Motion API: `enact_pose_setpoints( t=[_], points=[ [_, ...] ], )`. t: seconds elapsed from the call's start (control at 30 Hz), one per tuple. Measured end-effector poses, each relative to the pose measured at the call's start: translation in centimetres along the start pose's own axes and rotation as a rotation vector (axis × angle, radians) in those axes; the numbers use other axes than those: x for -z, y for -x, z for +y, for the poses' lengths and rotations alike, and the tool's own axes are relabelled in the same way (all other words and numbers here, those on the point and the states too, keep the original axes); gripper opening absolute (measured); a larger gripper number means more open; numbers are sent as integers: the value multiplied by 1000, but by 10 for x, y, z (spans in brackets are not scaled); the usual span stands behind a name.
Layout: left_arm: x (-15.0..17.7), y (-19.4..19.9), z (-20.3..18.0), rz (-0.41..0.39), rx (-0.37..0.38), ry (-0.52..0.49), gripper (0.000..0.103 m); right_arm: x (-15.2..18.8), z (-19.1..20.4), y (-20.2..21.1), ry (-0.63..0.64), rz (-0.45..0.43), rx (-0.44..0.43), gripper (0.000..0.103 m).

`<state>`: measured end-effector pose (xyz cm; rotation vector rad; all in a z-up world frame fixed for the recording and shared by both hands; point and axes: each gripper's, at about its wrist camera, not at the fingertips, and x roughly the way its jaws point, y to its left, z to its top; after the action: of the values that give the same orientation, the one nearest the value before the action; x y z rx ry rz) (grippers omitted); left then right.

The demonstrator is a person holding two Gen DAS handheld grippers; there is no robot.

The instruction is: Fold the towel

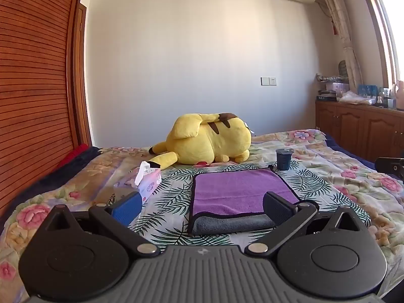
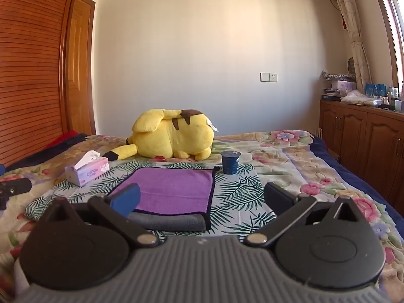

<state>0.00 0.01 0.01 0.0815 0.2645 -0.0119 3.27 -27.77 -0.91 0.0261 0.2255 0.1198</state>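
Observation:
A purple towel with a grey underside and dark trim lies folded on the leaf-print cloth on the bed, its grey fold edge nearest me. It also shows in the right wrist view. My left gripper is open and empty, just short of the towel's near left part. My right gripper is open and empty, just short of the towel's near right corner. Neither touches the towel.
A yellow plush toy lies behind the towel. A dark blue cup stands at the towel's far right corner. A pink tissue box sits to the left. A wooden cabinet lines the right wall, a slatted wardrobe the left.

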Motion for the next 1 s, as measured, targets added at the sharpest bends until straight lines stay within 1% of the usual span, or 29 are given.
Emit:
enact_pose_setpoints(
  t=[1.0],
  points=[
    [0,0,0,-6,-1,-5,87,0,0,-1,3,4,1,103]
  ],
)
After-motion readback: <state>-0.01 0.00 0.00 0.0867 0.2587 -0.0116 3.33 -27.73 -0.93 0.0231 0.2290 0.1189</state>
